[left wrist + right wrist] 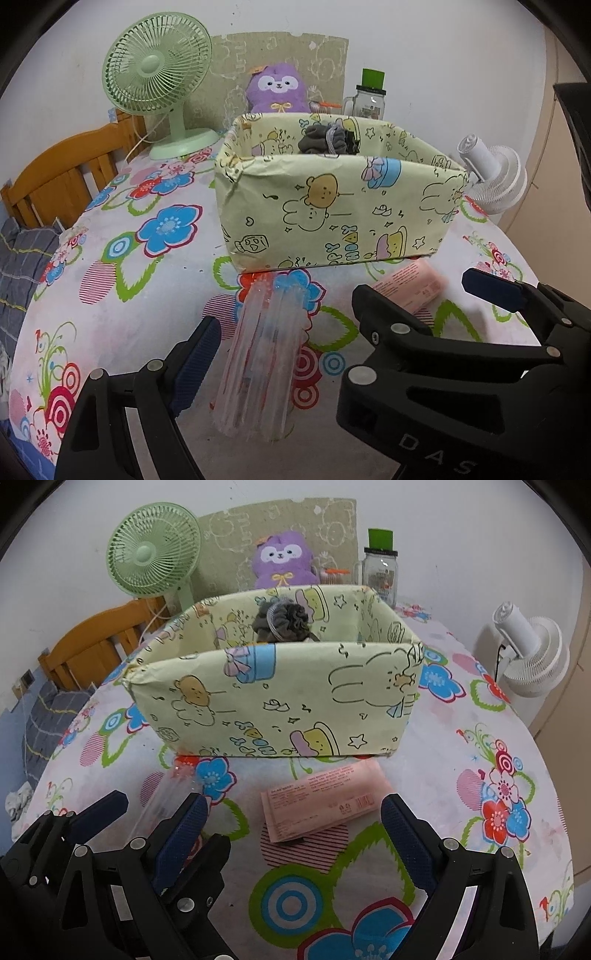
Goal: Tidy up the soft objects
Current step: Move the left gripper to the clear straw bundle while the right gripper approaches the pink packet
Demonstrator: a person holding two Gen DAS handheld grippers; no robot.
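Note:
A yellow-green cartoon-print box stands on the flowered tablecloth, with a grey scrunchie-like soft thing inside; both also show in the right wrist view, the box and the grey thing. A clear plastic packet lies in front of the box, between my open left gripper's fingers. A pink flat packet lies in front of the box, between my open right gripper's fingers. The pink packet also shows in the left wrist view. The right gripper's finger crosses the left view.
A green desk fan, a purple plush and a glass jar with a green lid stand behind the box. A white fan stands at the right. A wooden bed frame is at the left, beyond the table edge.

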